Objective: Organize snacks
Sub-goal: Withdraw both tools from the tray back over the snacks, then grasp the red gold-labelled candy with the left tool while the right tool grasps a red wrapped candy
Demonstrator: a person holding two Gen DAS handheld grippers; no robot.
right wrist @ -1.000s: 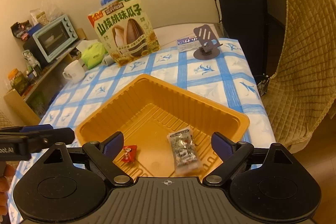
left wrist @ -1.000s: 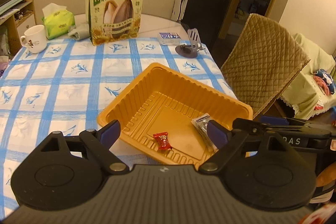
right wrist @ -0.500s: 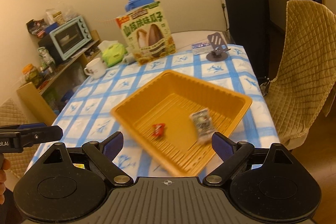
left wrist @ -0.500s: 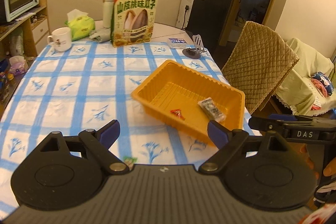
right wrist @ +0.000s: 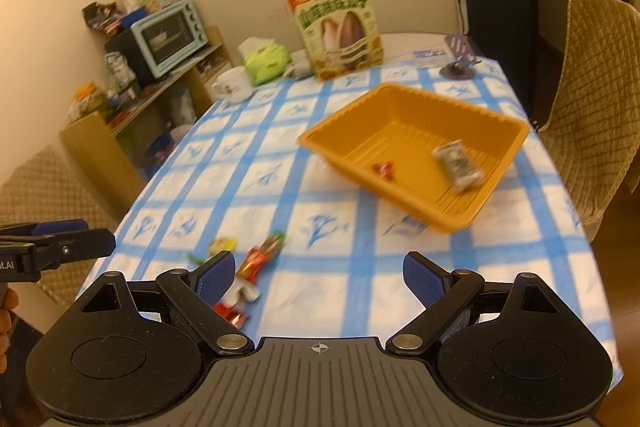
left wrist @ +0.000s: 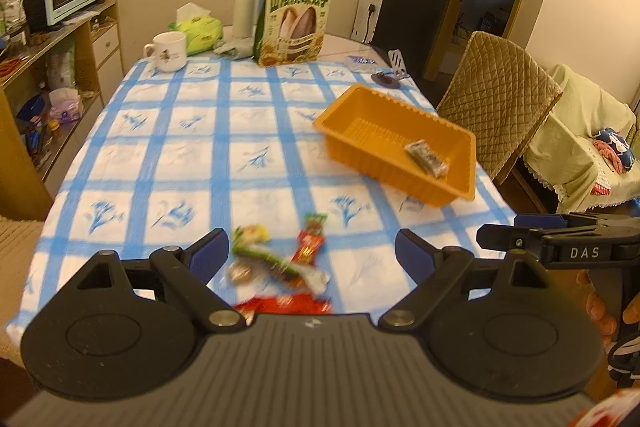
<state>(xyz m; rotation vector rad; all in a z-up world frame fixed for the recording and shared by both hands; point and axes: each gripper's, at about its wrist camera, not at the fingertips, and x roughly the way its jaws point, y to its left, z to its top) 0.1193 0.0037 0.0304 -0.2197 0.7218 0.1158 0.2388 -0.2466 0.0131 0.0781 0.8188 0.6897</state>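
Left gripper (left wrist: 312, 255): jaws are spread wide and nothing is held; loose snack wrappers (left wrist: 280, 263) are seen on the checked tablecloth (left wrist: 180, 147) between its fingers.
Right gripper (right wrist: 318, 275): jaws are likewise spread wide and nothing is held.
Orange tray (right wrist: 476, 215): set at 1 o'clock of the wrappers, well apart; a red candy (right wrist: 383, 169) and a clear packet (right wrist: 458, 163) are contained.
Remaining work: the wrappers are judged not yet sorted.
Risk: overlapping wrappers may be pinched together, or a thin wrapper pushed off the near table edge, if the fingers are closed too shallowly.
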